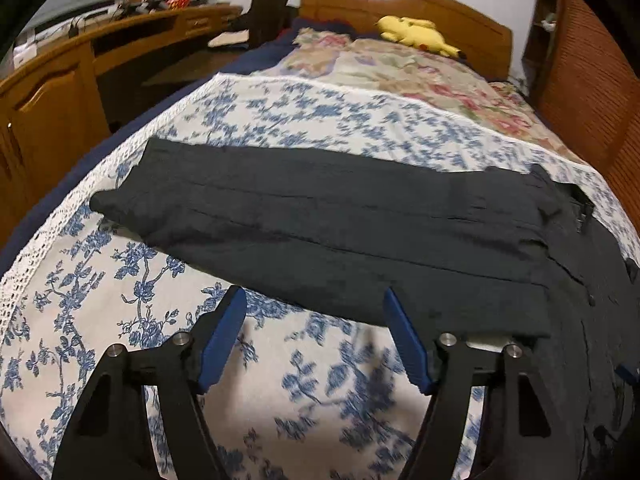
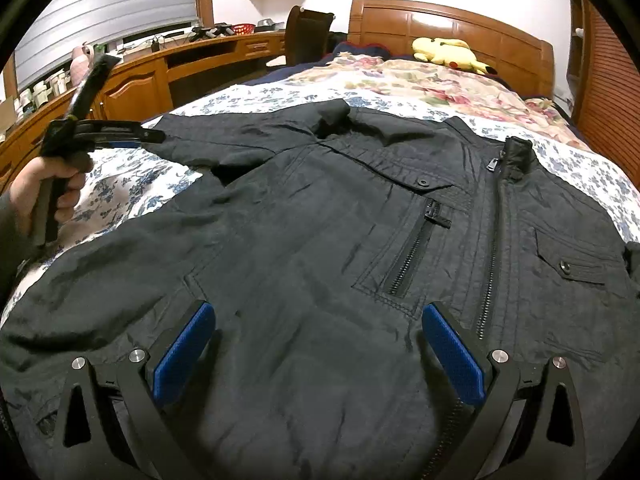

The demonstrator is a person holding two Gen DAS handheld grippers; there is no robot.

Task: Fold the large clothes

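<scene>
— Looking through the right wrist view, I have the black jacket [image 2: 320, 240] spread front-up across the blue-flowered bedspread [image 2: 120, 188], filling the middle and lower frame; its collar [image 2: 518, 156] sits upper right of centre, zip closed.

— And your tools?

— My right gripper [image 2: 320, 352] hangs over the jacket's lower front, blue pads spread wide, nothing between them; whether the tips touch the cloth I cannot tell. My left gripper [image 1: 316, 332] shows in its own view at the bottom of the frame, jaws apart, empty, above the bedspread just short of the sleeve [image 1: 320, 220]; that sleeve runs across mid-frame. In the right view the same tool is at the left edge, a hand [image 2: 44, 196] round its grip, tips at the sleeve's end.

— Any containers?

— A red basket [image 2: 243, 29] on the desk [image 2: 132, 80], upper left, contents too small to tell; a yellow plush toy [image 2: 448, 54] lies by the headboard [image 2: 440, 24].
</scene>
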